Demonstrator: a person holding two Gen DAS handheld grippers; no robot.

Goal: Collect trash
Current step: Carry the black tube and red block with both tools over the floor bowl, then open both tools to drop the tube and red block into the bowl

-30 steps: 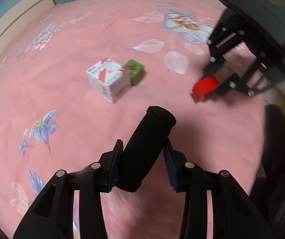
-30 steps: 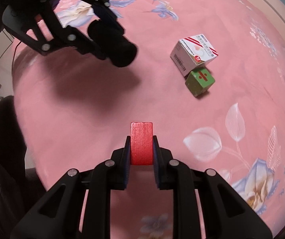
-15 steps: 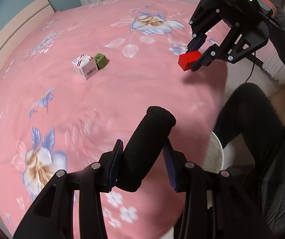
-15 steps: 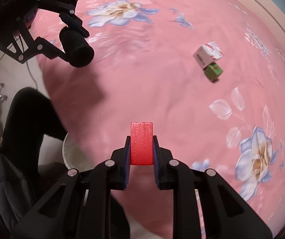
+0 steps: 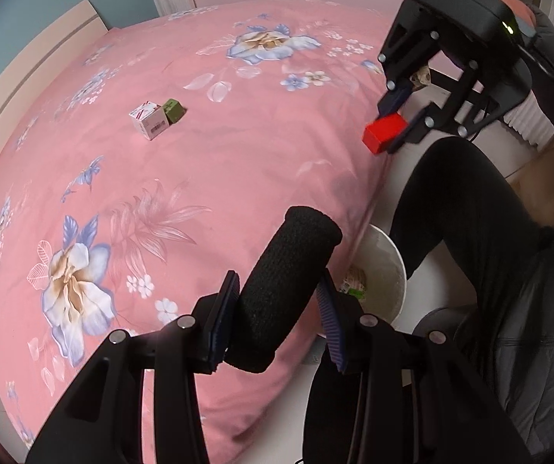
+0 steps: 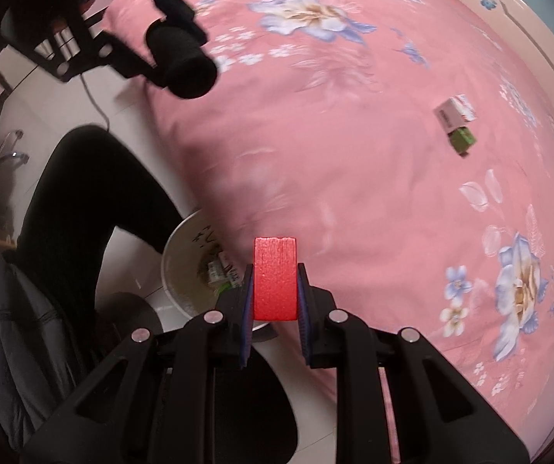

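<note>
My left gripper is shut on a black foam cylinder, held over the bed's edge beside the white bin. My right gripper is shut on a red block, held above the same white bin, which has scraps inside. In the left wrist view the right gripper with the red block hangs at the bed's edge. In the right wrist view the left gripper with the cylinder is at upper left. A white carton and a green box lie together on the bed.
The pink floral bedspread fills most of both views. A person's black-clad leg and grey jacket stand beside the bin. White floor lies by the bed. A headboard is at the far side.
Both grippers have pulled back from the middle of the bed to its edge, carrying the cylinder and the red block. The white bin has come into view below them.
</note>
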